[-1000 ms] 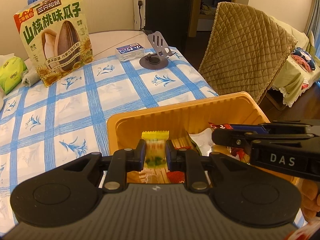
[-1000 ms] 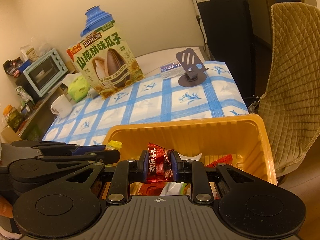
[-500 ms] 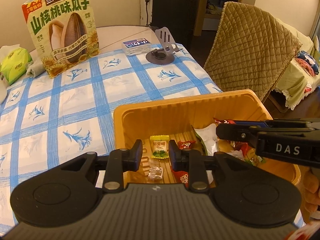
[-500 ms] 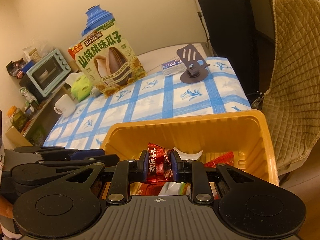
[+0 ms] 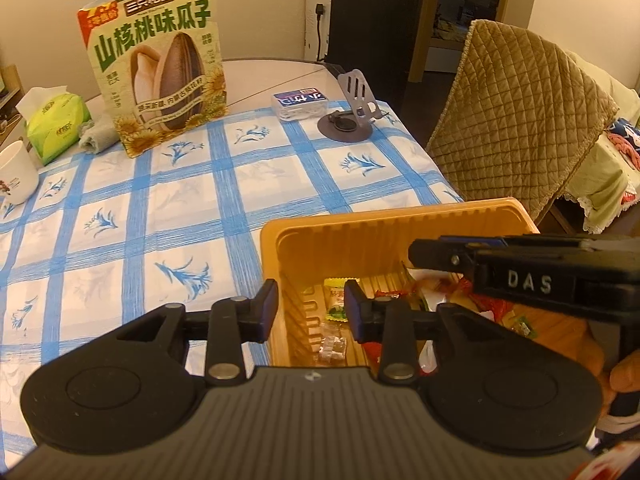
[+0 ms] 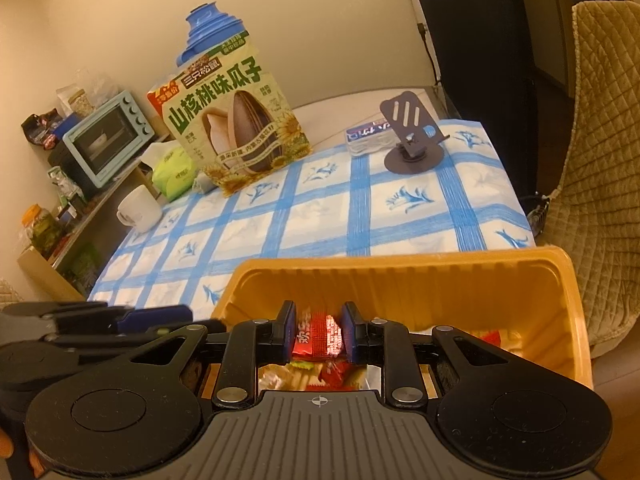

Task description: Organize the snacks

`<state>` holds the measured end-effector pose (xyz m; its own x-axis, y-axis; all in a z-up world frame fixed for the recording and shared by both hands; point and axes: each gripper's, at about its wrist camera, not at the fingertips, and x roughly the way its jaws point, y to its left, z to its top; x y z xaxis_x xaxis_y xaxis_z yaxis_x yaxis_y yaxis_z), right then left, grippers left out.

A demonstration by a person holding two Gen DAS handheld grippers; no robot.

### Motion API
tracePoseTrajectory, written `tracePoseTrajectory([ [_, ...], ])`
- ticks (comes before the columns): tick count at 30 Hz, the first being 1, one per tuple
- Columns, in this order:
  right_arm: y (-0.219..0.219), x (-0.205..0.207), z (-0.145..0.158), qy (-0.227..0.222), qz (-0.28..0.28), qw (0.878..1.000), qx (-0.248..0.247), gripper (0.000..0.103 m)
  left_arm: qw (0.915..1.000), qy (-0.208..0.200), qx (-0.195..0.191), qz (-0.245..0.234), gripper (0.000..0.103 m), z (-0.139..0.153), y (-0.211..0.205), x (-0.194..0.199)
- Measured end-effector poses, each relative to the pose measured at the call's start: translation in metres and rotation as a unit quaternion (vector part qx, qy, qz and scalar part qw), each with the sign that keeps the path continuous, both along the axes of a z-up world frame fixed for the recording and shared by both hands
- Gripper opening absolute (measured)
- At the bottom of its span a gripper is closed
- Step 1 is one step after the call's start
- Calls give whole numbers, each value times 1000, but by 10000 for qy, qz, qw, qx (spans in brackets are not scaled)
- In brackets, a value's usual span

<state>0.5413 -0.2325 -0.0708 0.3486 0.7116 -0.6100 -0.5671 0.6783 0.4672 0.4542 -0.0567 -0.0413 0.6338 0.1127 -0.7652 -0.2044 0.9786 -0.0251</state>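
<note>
An orange plastic bin (image 5: 384, 232) stands at the near right corner of the table and holds several small snack packets. My left gripper (image 5: 310, 312) is open and empty above the bin's left wall. A yellow-green candy (image 5: 335, 300) lies in the bin below it. My right gripper (image 6: 318, 338) hangs over the bin (image 6: 404, 280) with a red snack packet (image 6: 318, 336) between its fingers, which have parted a little; I cannot tell if they still grip it. The right gripper also shows in the left wrist view (image 5: 520, 276) above the bin's right half.
A blue-checked tablecloth (image 5: 180, 200) covers the table. At the back stand a big sunflower-seed bag (image 5: 156, 68), a green tissue pack (image 5: 56, 126), a white mug (image 5: 14, 178), a small clear box (image 5: 300, 104) and a grey phone stand (image 5: 350, 116). A quilted chair (image 5: 516, 112) is on the right.
My left gripper let go of the yellow-green candy, which dropped into the bin, then opened and shifted left. My right gripper's fingers spread slightly around the red packet.
</note>
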Motion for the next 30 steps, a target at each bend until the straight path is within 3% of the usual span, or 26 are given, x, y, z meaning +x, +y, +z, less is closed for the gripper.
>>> tracePoseTrajectory([
  [1, 0, 0, 0, 6, -29, 10000, 2, 30, 10000, -4, 1, 18, 33, 1, 1, -2],
  [2, 0, 0, 1, 3, -46, 10000, 29, 44, 10000, -7, 3, 38, 33, 1, 1, -4],
  [4, -4, -1, 4, -69, -120, 9998, 155, 59, 10000, -9, -14, 81, 34, 3, 2, -8],
  [9, -18, 0, 8, 50, -269, 9995, 133, 66, 9998, -62, -63, 159, 47, 9, 0, -21],
  [11, -26, -2, 10, 24, -353, 9993, 79, 76, 9998, -99, -99, 173, 50, 13, -2, -27],
  [14, -42, -8, 14, -2, -432, 9991, 53, 84, 9996, -155, -154, 205, 57, 19, -5, -36],
  [18, -67, -25, 23, -23, -569, 9984, 18, 90, 9992, -254, -206, 215, 67, 31, -12, -53],
  [30, -115, -117, 56, -149, -707, 9971, -230, 95, 9982, -451, -378, 93, 70, 58, -33, -132],
])
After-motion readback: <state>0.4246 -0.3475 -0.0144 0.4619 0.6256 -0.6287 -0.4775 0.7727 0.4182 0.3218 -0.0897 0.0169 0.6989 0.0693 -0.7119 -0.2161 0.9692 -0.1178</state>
